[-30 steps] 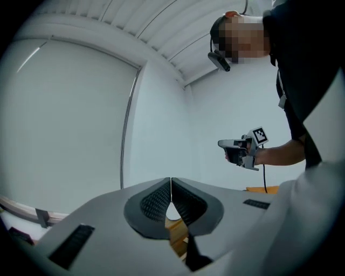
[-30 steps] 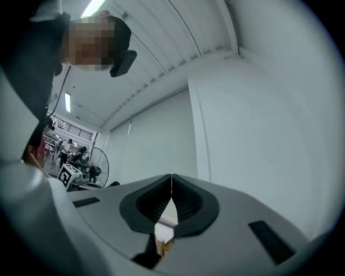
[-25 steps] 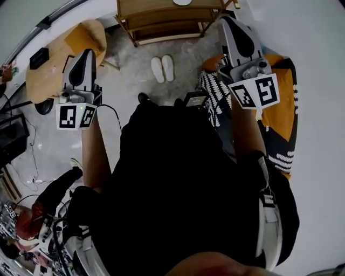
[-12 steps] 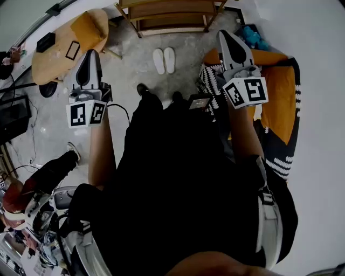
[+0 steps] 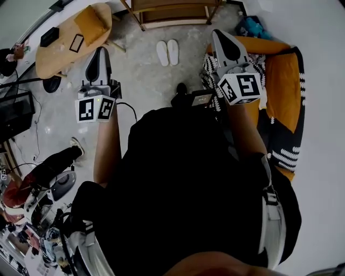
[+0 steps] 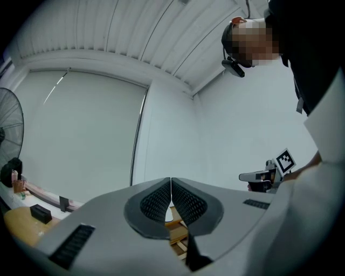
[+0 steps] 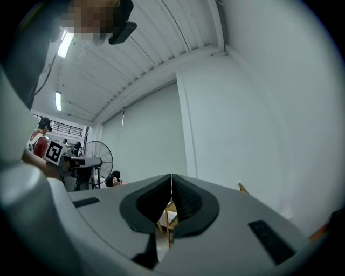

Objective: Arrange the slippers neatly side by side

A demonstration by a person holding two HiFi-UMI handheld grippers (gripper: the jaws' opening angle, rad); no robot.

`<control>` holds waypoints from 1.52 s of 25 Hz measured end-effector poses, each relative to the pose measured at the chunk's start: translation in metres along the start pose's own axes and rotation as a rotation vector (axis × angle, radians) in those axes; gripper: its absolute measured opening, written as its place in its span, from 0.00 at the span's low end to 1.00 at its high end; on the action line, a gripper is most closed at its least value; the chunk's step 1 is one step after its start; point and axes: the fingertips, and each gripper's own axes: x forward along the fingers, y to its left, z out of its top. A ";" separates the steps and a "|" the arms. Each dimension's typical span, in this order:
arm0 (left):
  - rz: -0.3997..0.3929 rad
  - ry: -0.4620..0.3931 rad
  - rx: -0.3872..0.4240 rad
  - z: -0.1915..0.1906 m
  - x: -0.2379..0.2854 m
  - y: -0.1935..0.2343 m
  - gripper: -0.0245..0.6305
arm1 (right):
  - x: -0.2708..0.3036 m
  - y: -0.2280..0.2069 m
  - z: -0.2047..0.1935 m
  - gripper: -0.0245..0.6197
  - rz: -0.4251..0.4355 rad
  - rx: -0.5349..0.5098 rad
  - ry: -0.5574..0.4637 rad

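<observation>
Plainly, both claws are closed with nothing in them. The grey left claw (image 5: pixel 101 50), with its black ribbed pads, is held out level ahead of the person. In the left gripper view its jaws stand pressed together, with only a hairline seam between them. The matching grey right claw (image 5: pixel 216 33) is held out level on the other side. The right gripper view shows its jaws likewise meeting at the tips and gripping nothing.

The pair of white flat slippers (image 5: pixel 167 52) lies on the grey concrete floor (image 5: pixel 145 81), ahead of the person. In the head view the pair sits between the two claws but well apart from both. The two slippers are side by side, just about touching along their length, and point the same way towards the light wooden slatted shelf unit (image 5: pixel 172 13) just beyond them.

To the left of the left claw stands a round pale wooden worktop (image 5: pixel 67 46) with a small black box on it. Beside the right claw is an orange cushion (image 5: pixel 280 70) edged with black-and-white patterned cloth.
</observation>
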 end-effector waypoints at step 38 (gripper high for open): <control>0.082 0.112 -0.001 -0.048 -0.261 -0.168 0.07 | -0.249 0.165 -0.055 0.09 0.103 0.016 0.090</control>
